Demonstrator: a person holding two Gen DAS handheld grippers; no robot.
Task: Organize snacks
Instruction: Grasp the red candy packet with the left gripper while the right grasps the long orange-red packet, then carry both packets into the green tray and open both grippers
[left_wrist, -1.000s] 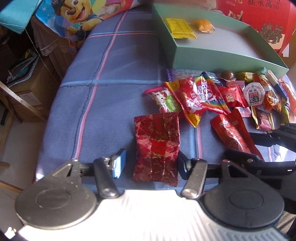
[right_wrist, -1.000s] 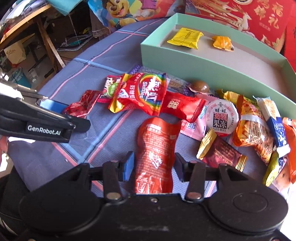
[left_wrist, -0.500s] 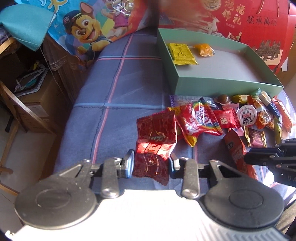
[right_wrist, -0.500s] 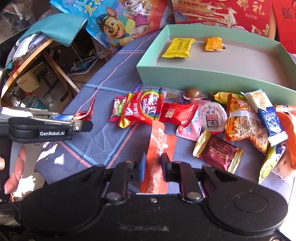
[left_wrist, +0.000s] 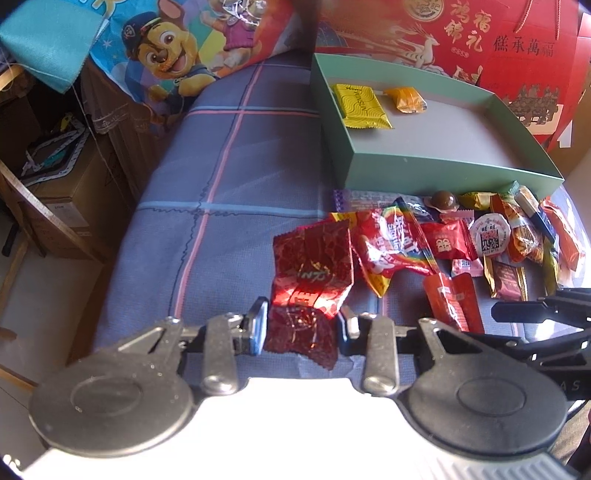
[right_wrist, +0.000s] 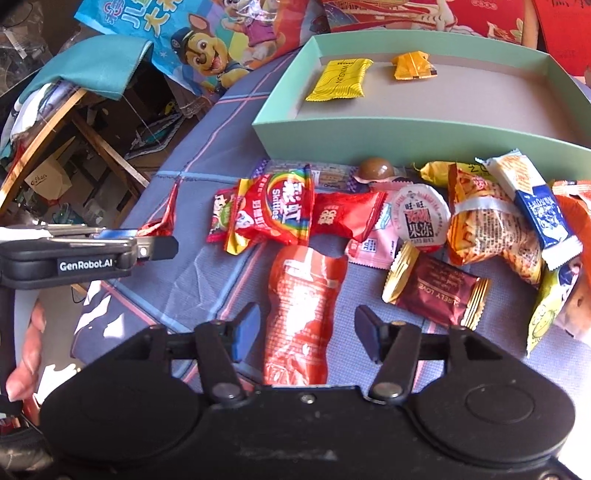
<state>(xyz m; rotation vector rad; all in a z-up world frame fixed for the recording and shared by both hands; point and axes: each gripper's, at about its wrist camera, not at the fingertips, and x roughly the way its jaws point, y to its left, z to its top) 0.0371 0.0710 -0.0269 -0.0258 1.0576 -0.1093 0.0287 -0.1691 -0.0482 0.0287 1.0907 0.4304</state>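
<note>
While its two blue-padded fingers press against either side of a crinkled dark-red foil snack packet (left_wrist: 308, 280), the left gripper (left_wrist: 302, 326) holds that packet pinched at its lower part, the packet's upper part standing up and forward beyond the fingertips, above the blue plaid tablecloth (left_wrist: 221, 184). The right gripper (right_wrist: 306, 330) has its fingers spread wide apart, and a long orange-red plastic snack pouch (right_wrist: 301, 314) lies lengthwise in the gap between them, resting flat on the cloth and touching neither pad; its near end runs back under the gripper body. In the right wrist view the left gripper appears at the left edge with a sliver of the red foil packet showing past its tip. Just beyond the orange-red pouch lies the loose heap of sweets: a red rainbow-printed Skittles bag (right_wrist: 275, 210), a small red candy wrapper (right_wrist: 343, 216) just beside it, a round white jelly cup with a printed lid (right_wrist: 419, 221), a maroon and gold rectangular wafer packet (right_wrist: 436, 291), and a brown domed chocolate (right_wrist: 376, 168) nearest the box. Behind the heap stands a shallow mint-green cardboard box (right_wrist: 406, 136) with a grey floor, holding a flat yellow packet (right_wrist: 340, 79) and a small orange wrapped candy (right_wrist: 412, 66) near its far wall, well apart from both grippers.
</note>
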